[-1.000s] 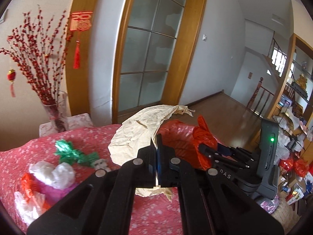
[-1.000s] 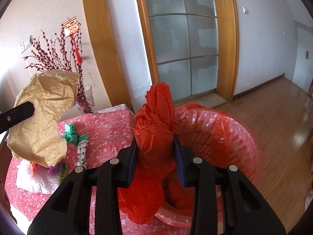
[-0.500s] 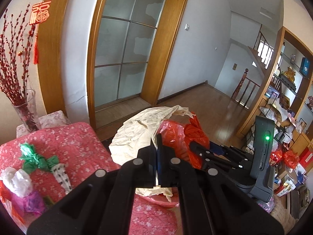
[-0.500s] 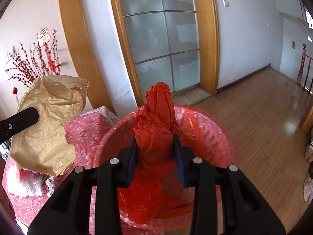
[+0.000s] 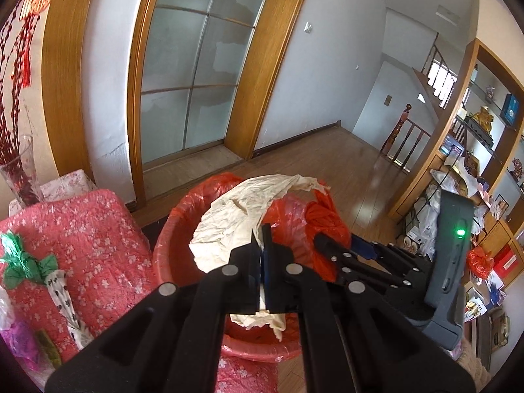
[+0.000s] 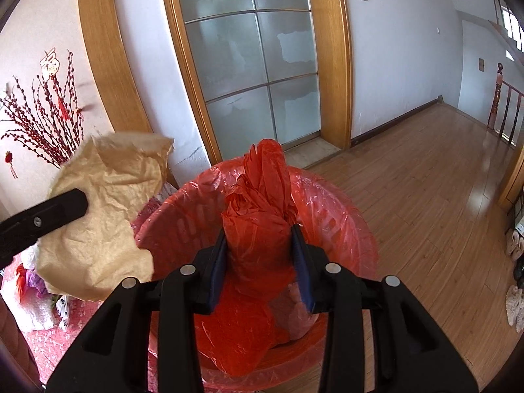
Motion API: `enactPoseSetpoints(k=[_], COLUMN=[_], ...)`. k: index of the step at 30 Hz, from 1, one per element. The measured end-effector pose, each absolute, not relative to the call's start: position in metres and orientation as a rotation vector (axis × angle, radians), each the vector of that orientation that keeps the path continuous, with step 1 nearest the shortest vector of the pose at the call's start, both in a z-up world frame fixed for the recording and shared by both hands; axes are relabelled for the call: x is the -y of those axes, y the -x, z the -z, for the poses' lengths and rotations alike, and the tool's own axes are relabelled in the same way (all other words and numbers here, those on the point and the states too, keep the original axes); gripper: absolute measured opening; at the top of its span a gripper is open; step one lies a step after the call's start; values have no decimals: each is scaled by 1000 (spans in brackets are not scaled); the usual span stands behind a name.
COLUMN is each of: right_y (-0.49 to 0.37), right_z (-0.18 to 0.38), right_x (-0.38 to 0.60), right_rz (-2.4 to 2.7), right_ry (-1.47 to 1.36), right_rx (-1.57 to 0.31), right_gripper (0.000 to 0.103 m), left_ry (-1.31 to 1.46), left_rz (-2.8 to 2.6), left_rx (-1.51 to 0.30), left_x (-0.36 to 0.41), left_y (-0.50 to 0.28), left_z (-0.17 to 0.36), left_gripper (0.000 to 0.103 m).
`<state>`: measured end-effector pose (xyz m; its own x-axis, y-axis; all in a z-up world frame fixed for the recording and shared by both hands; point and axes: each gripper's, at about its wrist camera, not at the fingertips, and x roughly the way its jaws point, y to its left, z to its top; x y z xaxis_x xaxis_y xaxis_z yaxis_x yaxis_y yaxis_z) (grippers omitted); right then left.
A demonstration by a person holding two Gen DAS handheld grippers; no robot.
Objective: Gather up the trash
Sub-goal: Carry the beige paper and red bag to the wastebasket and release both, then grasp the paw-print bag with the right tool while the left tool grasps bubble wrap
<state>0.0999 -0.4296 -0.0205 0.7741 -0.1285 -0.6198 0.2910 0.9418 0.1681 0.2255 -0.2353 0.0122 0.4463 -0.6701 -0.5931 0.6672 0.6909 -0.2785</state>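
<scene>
Bin interior (image 6: 294, 314) largely hidden behind the red bag (image 6: 258, 229); paper's lower edge (image 5: 258, 321) behind the left gripper (image 5: 262, 245).

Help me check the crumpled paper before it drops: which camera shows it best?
The right wrist view: the paper hangs in full beside the bin, one tong across it. The left wrist view has the left tongs covering its middle.

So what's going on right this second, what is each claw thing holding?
Left gripper shut on crumpled beige paper. Right gripper shut on bunched red plastic bag. Both above red-lined round bin. Nothing in the way.
</scene>
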Motion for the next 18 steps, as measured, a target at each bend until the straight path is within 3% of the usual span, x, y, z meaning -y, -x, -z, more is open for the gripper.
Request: enactPoseSetpoints(k=[6, 18], right_y=[-100, -94], right_z=[23, 18], right_x=[429, 420], right_rz=[231, 252], right_ry=[-258, -197], right_rx=[-654, -647], right_gripper=[55, 56], left_ry=[-2, -18], left_rz=[794, 682], left_rx=[-778, -741], left_x=[233, 183], left_y=[-234, -221], left_z=[6, 3], left_gripper=[24, 29])
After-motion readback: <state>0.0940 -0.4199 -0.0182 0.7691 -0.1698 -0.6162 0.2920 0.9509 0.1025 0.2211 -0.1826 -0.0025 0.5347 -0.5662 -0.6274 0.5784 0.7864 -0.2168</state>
